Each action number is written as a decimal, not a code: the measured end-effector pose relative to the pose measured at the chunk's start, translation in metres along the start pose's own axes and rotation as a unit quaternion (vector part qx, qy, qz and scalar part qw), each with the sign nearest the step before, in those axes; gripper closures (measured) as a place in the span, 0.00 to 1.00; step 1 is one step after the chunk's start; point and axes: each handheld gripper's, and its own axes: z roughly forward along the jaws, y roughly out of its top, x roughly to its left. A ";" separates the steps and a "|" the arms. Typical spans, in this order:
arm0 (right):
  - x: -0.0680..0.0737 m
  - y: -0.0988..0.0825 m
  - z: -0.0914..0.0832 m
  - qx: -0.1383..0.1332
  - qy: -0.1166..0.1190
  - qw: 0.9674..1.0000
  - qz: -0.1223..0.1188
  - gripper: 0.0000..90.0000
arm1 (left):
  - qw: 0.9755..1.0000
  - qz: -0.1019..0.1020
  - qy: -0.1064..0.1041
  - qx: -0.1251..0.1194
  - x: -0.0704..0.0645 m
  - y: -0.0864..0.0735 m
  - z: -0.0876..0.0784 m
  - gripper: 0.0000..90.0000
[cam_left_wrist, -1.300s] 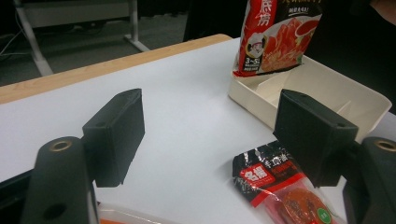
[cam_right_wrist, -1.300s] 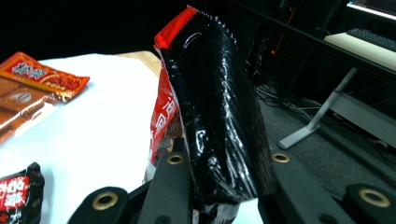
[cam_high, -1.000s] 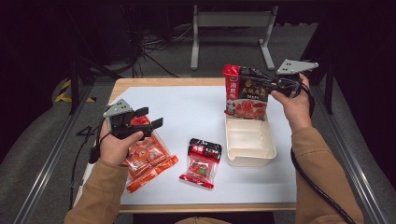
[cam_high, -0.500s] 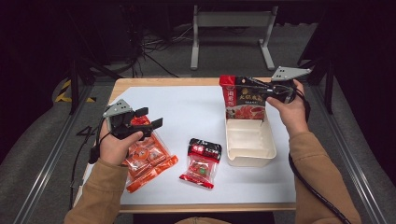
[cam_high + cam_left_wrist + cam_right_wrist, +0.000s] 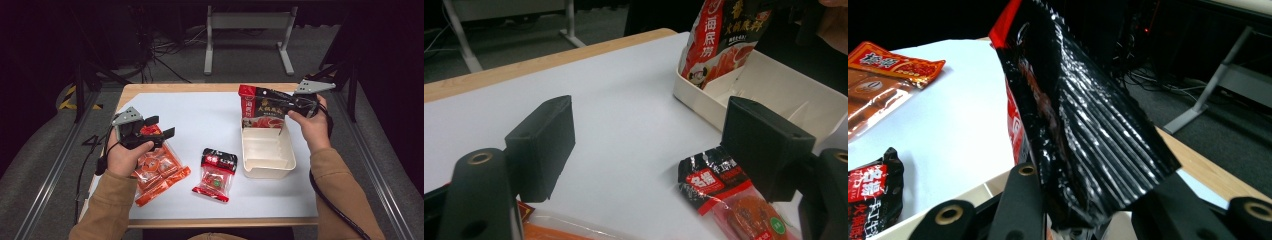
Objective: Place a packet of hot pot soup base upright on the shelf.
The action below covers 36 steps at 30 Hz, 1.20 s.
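Observation:
My right gripper (image 5: 277, 102) is shut on the top of a black and red sauce pouch (image 5: 261, 107). The pouch hangs upright with its lower edge at the far end of the white bin (image 5: 267, 167). In the right gripper view both jaws pinch the crinkled black pouch (image 5: 1083, 125). My left gripper (image 5: 161, 127) stands open with nothing between its fingers, just above the orange packets (image 5: 157, 170). The left gripper view looks past its open jaws at the pouch (image 5: 724, 40) and the bin (image 5: 774, 85).
A small black and red packet (image 5: 216, 172) lies flat between the orange packets and the bin, also near the left gripper's jaws as the packet (image 5: 724, 195). White paper covers the wooden table (image 5: 200, 87). A metal stand (image 5: 247, 22) is on the floor beyond.
The right hand has come down with the pouch, bringing its lower edge to the bin's far end. The left hand has stayed put.

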 end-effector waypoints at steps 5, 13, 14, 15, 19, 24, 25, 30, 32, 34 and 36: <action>0.000 -0.009 -0.003 -0.004 -0.010 1.000 0.011 0.83 | 1.000 0.003 -0.001 0.004 0.000 -0.001 0.002 0.23; -0.001 -0.009 -0.004 -0.001 -0.011 1.000 0.018 0.82 | 1.000 -0.001 0.001 0.007 0.001 -0.001 0.002 0.22; -0.001 -0.009 -0.004 -0.001 -0.011 1.000 0.018 0.82 | 1.000 -0.001 0.001 0.007 0.001 -0.001 0.002 0.22; -0.001 -0.009 -0.004 0.000 -0.011 1.000 0.019 0.82 | 1.000 0.001 0.004 0.006 0.001 -0.002 0.002 0.22; -0.001 -0.008 -0.003 0.000 -0.015 1.000 0.025 0.76 | 1.000 0.002 0.003 0.009 0.002 -0.002 0.003 0.22; 0.002 -0.007 -0.006 0.004 -0.020 0.999 0.047 0.55 | 1.000 -0.004 -0.005 0.001 0.002 -0.005 0.004 0.19; 0.001 -0.007 -0.007 0.002 -0.021 0.998 0.054 0.48 | 1.000 -0.006 -0.006 0.001 0.002 -0.006 0.003 0.19; 0.000 -0.010 -0.013 -0.001 -0.026 0.997 0.075 0.36 | 1.000 0.000 0.001 0.001 0.004 -0.007 0.001 0.19; 0.001 -0.011 -0.019 0.004 -0.028 0.997 0.075 0.34 | 1.000 0.001 0.005 0.003 0.005 -0.009 0.000 0.18; 0.002 -0.011 -0.023 0.006 -0.030 0.997 0.076 0.34 | 1.000 0.005 0.010 0.011 0.007 -0.009 -0.001 0.18; 0.004 -0.012 -0.029 0.009 -0.035 0.997 0.073 0.33 | 1.000 -0.001 0.010 0.015 0.008 -0.009 -0.003 0.18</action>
